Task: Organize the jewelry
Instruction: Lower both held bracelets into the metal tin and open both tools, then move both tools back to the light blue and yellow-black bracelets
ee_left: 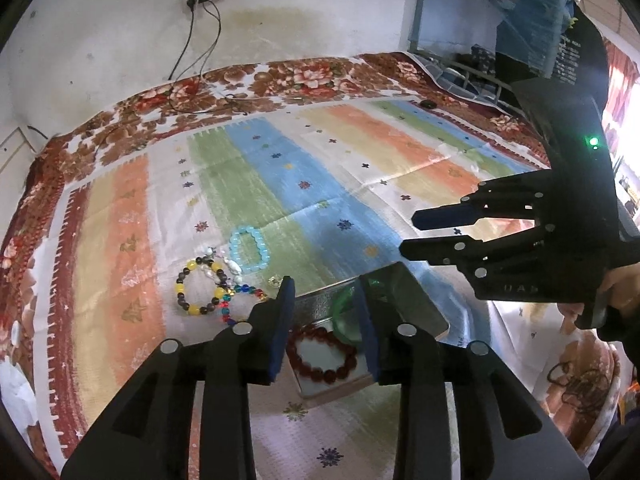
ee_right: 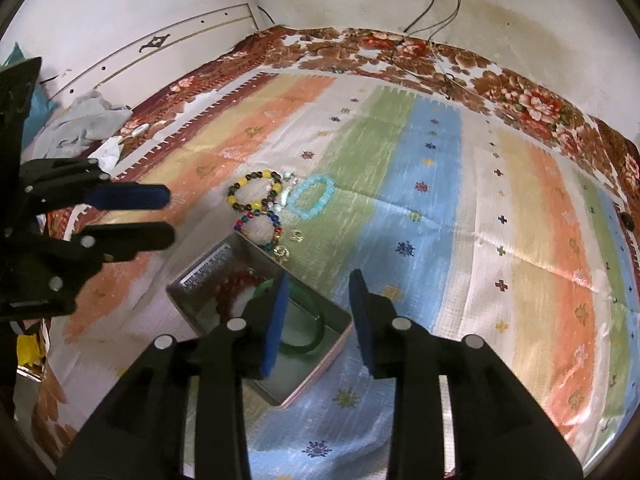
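Clearing the loose pieces off the bed into the metal tin reads as the step in hand. Both tools hang over the tin with jaws apart and nothing between them: the left gripper sits above the red bead bracelet, the right gripper above the green bangle, and both of those pieces already lie inside the tin. What is left sits on the striped cloth just beyond the tin: a yellow-and-dark bead bracelet, a pale blue bead bracelet, a multicoloured bead bracelet touching the tin's far corner, and a few small glinting pieces beside it, too small to identify. The bracelets overlap, so it is probably best to start with the pale blue one at the cluster's outer edge, pinching one side of the ring and lifting straight up so the others don't drag. Keeping the second tool clear of the tin's rim should avoid nudging it.
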